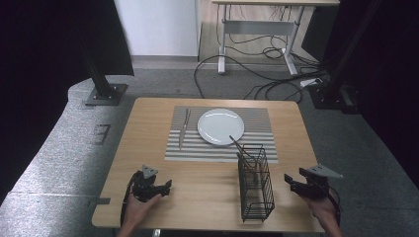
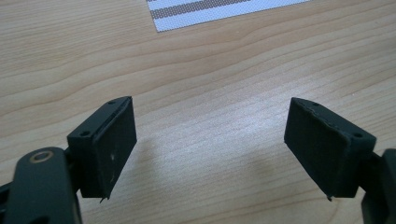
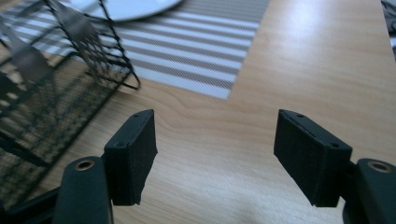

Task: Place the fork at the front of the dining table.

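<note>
A white plate lies on a striped placemat at the middle of the wooden table. A knife rests on the mat to the plate's left. A black wire basket stands near the front, with cutlery handles sticking out of it toward the plate. My left gripper sits open at the front left, nothing between its jaws; its own view has it over bare wood. My right gripper hangs open to the right of the basket, empty.
Beyond the table, a desk frame and loose cables lie on the grey floor. Black stands flank the far corners. Bare wood lies between my grippers and the mat.
</note>
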The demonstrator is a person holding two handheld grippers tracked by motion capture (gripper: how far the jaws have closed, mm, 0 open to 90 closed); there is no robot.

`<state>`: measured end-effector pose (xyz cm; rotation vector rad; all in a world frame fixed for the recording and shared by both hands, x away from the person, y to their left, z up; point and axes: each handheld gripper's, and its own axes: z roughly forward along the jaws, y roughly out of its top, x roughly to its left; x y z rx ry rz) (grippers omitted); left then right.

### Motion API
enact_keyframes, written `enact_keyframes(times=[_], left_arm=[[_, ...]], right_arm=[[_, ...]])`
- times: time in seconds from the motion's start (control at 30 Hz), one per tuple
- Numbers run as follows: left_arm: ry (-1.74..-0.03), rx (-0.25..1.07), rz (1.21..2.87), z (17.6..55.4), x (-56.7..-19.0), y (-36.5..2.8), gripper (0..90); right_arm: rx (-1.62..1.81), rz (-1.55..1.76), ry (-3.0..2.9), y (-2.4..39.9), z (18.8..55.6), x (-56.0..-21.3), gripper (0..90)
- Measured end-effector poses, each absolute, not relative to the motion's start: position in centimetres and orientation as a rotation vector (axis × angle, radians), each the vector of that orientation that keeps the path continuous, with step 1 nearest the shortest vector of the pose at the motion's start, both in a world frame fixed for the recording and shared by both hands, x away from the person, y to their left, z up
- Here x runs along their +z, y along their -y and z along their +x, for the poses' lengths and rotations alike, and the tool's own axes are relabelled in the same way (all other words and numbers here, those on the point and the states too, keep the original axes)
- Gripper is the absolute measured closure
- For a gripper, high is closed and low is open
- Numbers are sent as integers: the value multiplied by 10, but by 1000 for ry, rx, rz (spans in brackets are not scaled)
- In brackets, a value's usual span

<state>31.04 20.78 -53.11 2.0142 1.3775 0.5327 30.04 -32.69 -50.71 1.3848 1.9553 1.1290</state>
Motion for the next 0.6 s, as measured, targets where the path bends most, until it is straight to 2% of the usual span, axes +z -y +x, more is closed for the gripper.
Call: enact_keyframes(times=[0.6], left_arm=[[-1362,519,2026,314,-531,-199,170]], right_arm=[[1252,1222,-1980,295,293,-441,354]])
